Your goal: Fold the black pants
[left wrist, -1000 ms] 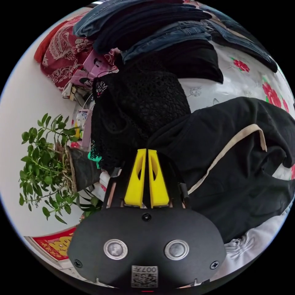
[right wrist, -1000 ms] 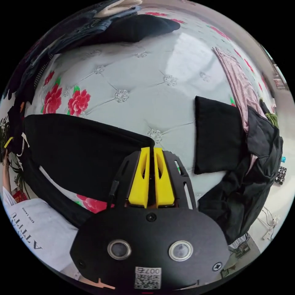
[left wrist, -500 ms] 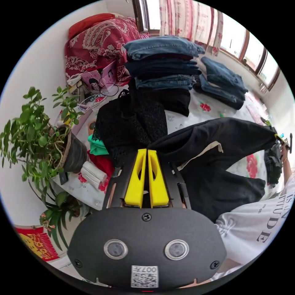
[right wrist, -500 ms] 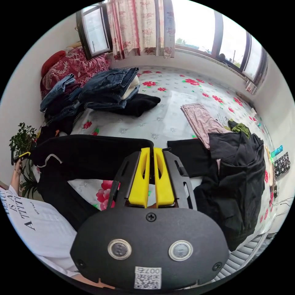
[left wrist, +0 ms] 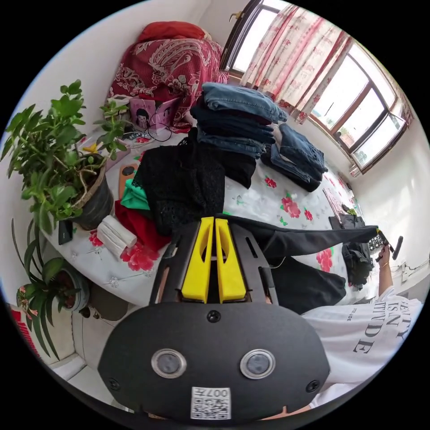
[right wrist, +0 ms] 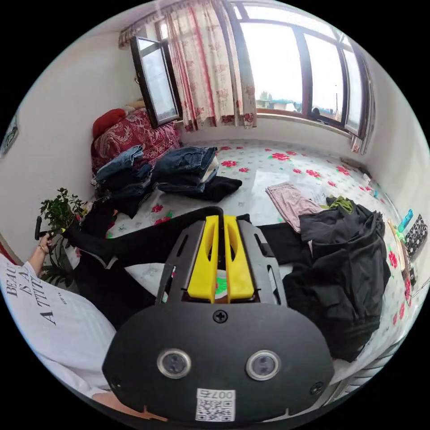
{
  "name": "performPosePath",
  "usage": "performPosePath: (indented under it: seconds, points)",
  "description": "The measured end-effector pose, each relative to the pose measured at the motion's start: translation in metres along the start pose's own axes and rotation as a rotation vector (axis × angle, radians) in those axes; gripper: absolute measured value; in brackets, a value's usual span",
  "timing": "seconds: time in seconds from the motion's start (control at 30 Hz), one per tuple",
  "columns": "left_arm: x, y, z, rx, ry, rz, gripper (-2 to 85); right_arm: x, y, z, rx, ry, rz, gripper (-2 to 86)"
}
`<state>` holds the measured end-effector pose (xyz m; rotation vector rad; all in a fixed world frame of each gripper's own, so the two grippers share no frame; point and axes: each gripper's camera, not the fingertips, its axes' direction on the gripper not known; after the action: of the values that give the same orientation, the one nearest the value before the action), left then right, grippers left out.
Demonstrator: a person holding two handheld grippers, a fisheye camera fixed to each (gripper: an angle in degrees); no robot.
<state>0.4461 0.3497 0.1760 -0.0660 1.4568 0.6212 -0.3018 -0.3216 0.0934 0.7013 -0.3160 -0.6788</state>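
Left gripper (left wrist: pixel 214 222): my fingers pinch one end of the black pants (left wrist: pixel 313 239).
Right gripper (right wrist: pixel 220 219): fingers clamped on the other end.
Pants: stretched taut between both grippers, above the floral bed (right wrist: pixel 268 172).
Beyond: folded jeans stack (left wrist: pixel 237 118).

Black pants (left wrist: pixel 309 239), yellow jaws, white bedsheet (right wrist: pixel 268 168) with red flowers, blue folded jeans (left wrist: pixel 239 101), dark red patterned quilt (left wrist: pixel 168 67), green plant (left wrist: pixel 49 148)

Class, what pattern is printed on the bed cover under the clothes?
Red flowers with green leaves on a white bed cover, clearest in the right gripper view.
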Motion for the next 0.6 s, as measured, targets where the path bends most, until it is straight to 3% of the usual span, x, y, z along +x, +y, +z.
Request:
performPosePath:
  seconds: [0.13,0.23,0.4,0.6]
  points:
    - [-0.017,0.057,-0.037,0.055,0.02,0.002,-1.0,0.005,0.04,-0.053,0.053,0.06,-0.066,0.0]
    - [-0.028,0.116,-0.042,0.029,0.039,-0.014,-0.9,0.022,0.107,-0.057,-0.061,0.113,0.03,0.1]
    - [-0.053,0.199,0.018,-0.292,-0.017,-0.184,-0.9,0.063,0.268,0.004,-0.402,-0.056,0.537,0.6]
    - [-0.058,0.185,0.034,-0.376,-0.065,-0.168,-0.9,0.102,0.295,-0.024,-0.263,-0.221,0.823,4.1]
